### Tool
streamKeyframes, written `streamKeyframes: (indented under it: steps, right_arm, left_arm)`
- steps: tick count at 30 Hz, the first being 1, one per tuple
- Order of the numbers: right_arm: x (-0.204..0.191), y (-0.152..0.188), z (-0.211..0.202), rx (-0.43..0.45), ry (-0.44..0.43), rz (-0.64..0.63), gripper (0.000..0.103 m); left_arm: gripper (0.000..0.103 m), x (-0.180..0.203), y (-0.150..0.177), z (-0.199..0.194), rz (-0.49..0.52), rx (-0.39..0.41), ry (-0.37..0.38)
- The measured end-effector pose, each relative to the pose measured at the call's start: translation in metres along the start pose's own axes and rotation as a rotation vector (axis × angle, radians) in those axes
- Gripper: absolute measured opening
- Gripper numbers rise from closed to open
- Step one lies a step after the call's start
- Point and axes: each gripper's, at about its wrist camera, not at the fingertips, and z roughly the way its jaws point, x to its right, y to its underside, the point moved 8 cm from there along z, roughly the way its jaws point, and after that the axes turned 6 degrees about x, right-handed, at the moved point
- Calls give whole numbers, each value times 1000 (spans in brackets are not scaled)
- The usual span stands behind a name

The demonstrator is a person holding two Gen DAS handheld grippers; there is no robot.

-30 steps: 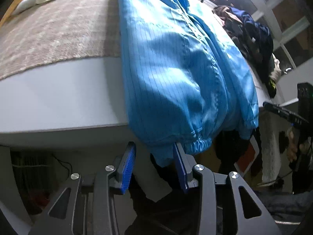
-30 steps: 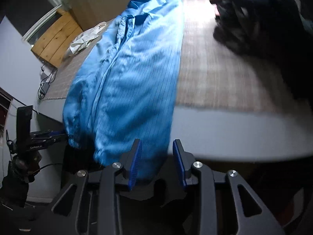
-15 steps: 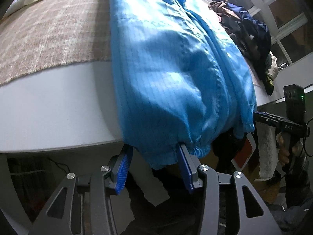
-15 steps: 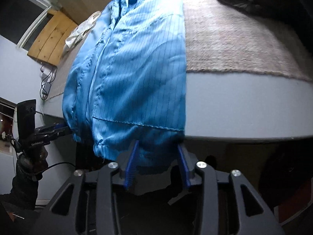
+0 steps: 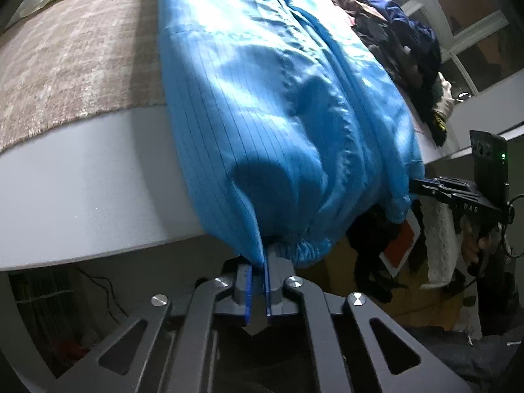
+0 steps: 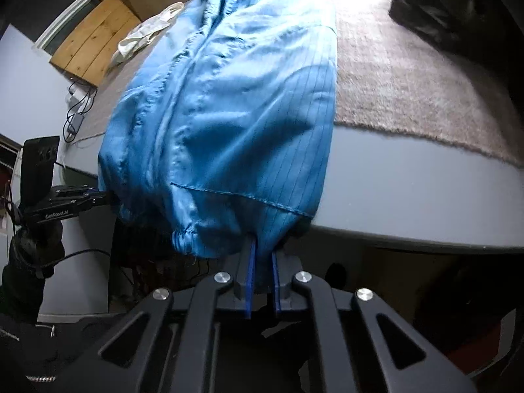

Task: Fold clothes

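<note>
A bright blue pinstriped garment (image 5: pixel 278 104) lies lengthwise on the table, its gathered hem hanging over the near edge. My left gripper (image 5: pixel 257 270) is shut on the hem's left corner below the table edge. In the right wrist view the same blue garment (image 6: pixel 229 108) drapes over the edge, and my right gripper (image 6: pixel 262 258) is shut on the hem's right corner. Each view shows the other gripper at the far hem corner: the right one (image 5: pixel 425 187), the left one (image 6: pixel 98 198).
A brownish-grey mat (image 5: pixel 72 52) covers the grey table (image 5: pixel 98 190). A pile of dark clothes (image 5: pixel 402 42) lies at the right, a white cloth (image 6: pixel 144 36) at the far left. Cables (image 6: pixel 77 114) sit by the table's left end. A gloved hand (image 6: pixel 36 239) holds the left gripper.
Both grippers moved up to the hanging hem and went from open to shut on it, one at each corner.
</note>
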Motion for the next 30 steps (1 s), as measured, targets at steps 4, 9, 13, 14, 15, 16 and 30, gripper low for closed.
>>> streamKeyframes:
  steps: [4, 9, 13, 14, 15, 16, 30]
  right_arm:
    - [-13, -9, -19, 36, -56, 20, 6]
    - [-37, -33, -54, 138, -193, 79, 5]
    - [-46, -66, -80, 217, -261, 104, 5]
    - [-48, -74, -86, 236, -276, 109, 5]
    - [-50, -83, -93, 255, -290, 114, 5]
    - [-51, -92, -99, 272, -304, 116, 5]
    - [22, -259, -43, 165, -216, 122, 11]
  left_arm:
    - [3, 13, -9, -21, 14, 18, 53]
    - [3, 30, -28, -55, 1, 69, 162]
    - [3, 42, -57, -77, -12, 116, 221]
    - [3, 44, -66, -81, -7, 127, 216]
    - [3, 46, -76, -86, -3, 138, 211]
    - [2, 48, -87, -91, 8, 152, 204]
    - [11, -79, -293, -20, -206, 86, -111]
